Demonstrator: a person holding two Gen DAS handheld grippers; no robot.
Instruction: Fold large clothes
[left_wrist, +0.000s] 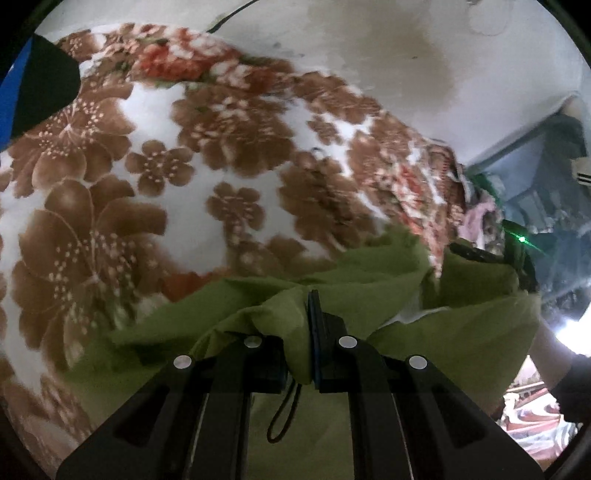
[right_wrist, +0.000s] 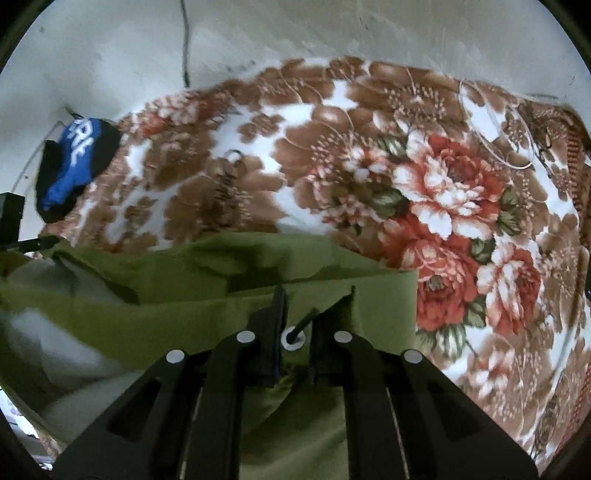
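The green garment (left_wrist: 332, 280) is bunched up just in front of both grippers, lifted partly off the flowered blanket (left_wrist: 155, 155) that covers the bed beyond the fingers. The left gripper (left_wrist: 314, 314) has its fingers pressed together on a gathered fold of the cloth. The right gripper (right_wrist: 295, 317) shows a narrow gap between its fingers, with cloth and a cord through a white eyelet (right_wrist: 293, 338) lying in it; I judge it to be pinching the garment, though its hold looks slighter.

The likely trouble: the thin fabric could slip out of the right fingers if pulled sideways. The left bite takes several layers, so the fold may come out crooked. The blue and black item (right_wrist: 74, 162), far left of the fingers, lies well apart.
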